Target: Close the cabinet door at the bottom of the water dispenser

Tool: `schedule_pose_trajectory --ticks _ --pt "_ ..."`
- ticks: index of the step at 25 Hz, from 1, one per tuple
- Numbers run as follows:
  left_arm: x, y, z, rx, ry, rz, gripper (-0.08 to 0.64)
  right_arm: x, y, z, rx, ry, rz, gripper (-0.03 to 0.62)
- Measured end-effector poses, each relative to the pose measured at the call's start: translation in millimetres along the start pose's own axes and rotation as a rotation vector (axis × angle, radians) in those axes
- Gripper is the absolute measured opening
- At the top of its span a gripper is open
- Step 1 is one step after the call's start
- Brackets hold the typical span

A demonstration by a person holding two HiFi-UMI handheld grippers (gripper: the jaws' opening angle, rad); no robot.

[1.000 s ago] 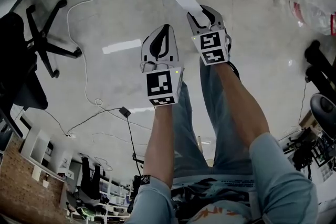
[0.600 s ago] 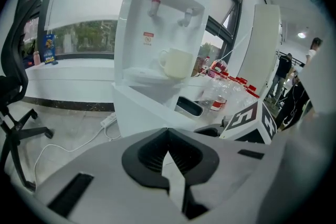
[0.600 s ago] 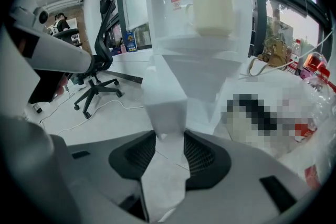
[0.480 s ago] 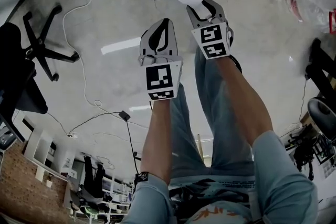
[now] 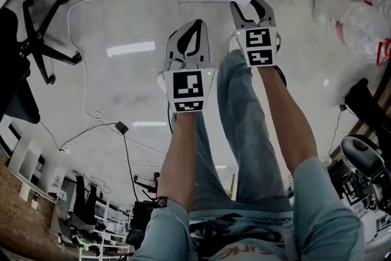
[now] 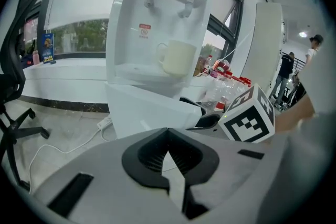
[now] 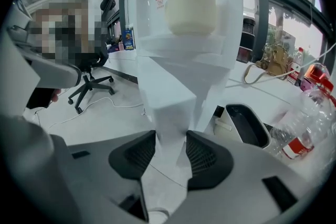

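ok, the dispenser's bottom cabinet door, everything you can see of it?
The cabinet door is a plain white flat panel, plastic or painted metal by its look, no handle visible. It stands swung open from the base of the water dispenser; the head view shows it as a long white strip. Its free edge sits between the pads of the right gripper, which are closed on it. Nothing else touches it.
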State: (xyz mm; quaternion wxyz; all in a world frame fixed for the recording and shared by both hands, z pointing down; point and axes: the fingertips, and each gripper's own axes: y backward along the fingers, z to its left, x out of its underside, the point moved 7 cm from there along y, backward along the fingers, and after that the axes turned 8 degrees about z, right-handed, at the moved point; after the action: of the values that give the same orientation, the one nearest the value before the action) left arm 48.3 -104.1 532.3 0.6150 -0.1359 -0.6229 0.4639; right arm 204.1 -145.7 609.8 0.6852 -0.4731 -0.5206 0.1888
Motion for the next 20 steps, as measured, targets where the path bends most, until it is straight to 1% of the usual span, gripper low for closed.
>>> schedule_pose_trajectory --ticks 7,13,16,20 --pt "-7 -10 0 -0.003 0.015 -0.015 0.02 -14 -12 -29 0.019 0.01 0.003 0.193" --pt "-14 -16 1 -0.004 0.018 -0.021 0.02 -25 -20 -48 0.02 0.051 -0.009 0.198" --pt "-16 -18 2 -0.003 0.01 -0.019 0.02 -31 -23 -58 0.033 0.036 -0.019 0.198" --pt "-21 -21 3 -0.015 0.021 -0.027 0.02 -39 -31 -73 0.064 0.016 -0.025 0.178"
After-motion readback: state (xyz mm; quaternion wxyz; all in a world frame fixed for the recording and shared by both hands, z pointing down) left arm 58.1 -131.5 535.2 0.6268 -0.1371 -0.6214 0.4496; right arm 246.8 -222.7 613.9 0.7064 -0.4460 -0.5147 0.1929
